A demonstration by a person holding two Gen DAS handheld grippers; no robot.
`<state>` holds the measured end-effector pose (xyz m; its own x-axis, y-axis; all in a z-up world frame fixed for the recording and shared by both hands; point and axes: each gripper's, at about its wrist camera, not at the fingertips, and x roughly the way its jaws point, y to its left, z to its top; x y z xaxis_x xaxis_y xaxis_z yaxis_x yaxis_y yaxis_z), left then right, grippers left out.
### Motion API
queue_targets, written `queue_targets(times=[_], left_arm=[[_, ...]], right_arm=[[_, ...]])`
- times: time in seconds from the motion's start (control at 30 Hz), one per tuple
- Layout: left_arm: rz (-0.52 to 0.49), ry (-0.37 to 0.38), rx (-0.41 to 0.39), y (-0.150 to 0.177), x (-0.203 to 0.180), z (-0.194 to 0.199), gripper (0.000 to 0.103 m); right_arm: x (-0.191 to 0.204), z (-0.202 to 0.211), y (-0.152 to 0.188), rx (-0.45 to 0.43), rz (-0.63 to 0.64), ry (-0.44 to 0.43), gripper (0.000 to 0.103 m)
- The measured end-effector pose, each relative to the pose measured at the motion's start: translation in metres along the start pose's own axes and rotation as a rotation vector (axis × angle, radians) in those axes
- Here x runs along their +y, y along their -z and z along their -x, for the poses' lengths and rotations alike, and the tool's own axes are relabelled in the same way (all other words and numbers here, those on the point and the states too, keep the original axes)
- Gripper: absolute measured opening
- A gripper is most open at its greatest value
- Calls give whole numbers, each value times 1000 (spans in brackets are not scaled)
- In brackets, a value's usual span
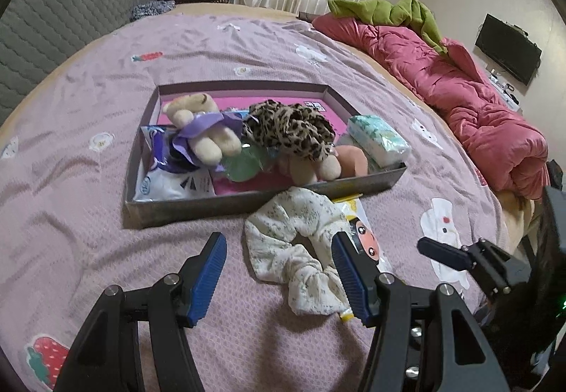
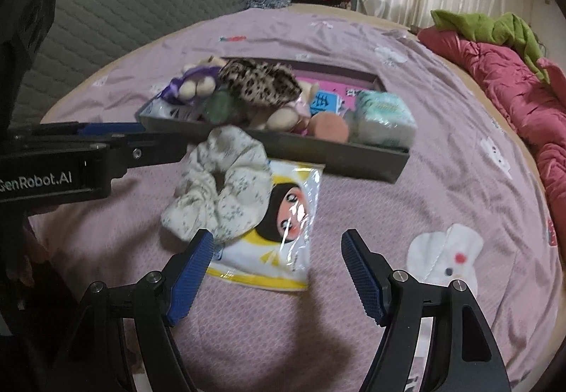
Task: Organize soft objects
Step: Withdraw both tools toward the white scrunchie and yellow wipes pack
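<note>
Cream scrunchie (image 1: 297,247) and packet (image 2: 279,229) on bed, outside tray (image 1: 247,196). Both hand-held grippers (image 1: 279,271) (image 2: 277,271) wide, empty; likely approach step. Next: straddle, close.

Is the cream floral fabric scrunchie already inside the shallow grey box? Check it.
No. The cream floral scrunchie lies on the purple bedspread outside the grey box, overlapping a plastic packet.

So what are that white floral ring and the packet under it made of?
The white scrunchie looks like soft matte woven fabric, probably cotton: it gathers in crinkled folds around its hole. The packet seems to be glossy plastic film, since light glares off its printed face. What it contains cannot be told.
</note>
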<state>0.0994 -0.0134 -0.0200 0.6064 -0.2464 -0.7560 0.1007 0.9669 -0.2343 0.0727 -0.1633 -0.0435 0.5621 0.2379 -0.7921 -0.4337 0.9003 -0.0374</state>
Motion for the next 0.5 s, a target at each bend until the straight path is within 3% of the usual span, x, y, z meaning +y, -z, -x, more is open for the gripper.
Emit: queue_targets(times=[0.17, 0.5], left_arm=[[24, 82, 32, 3, 1, -8, 61], [60, 114, 95, 4, 1, -34, 61]], right_arm=[[-1, -11, 3, 29, -29, -7, 76], [6, -31, 4, 63, -46, -30, 77]])
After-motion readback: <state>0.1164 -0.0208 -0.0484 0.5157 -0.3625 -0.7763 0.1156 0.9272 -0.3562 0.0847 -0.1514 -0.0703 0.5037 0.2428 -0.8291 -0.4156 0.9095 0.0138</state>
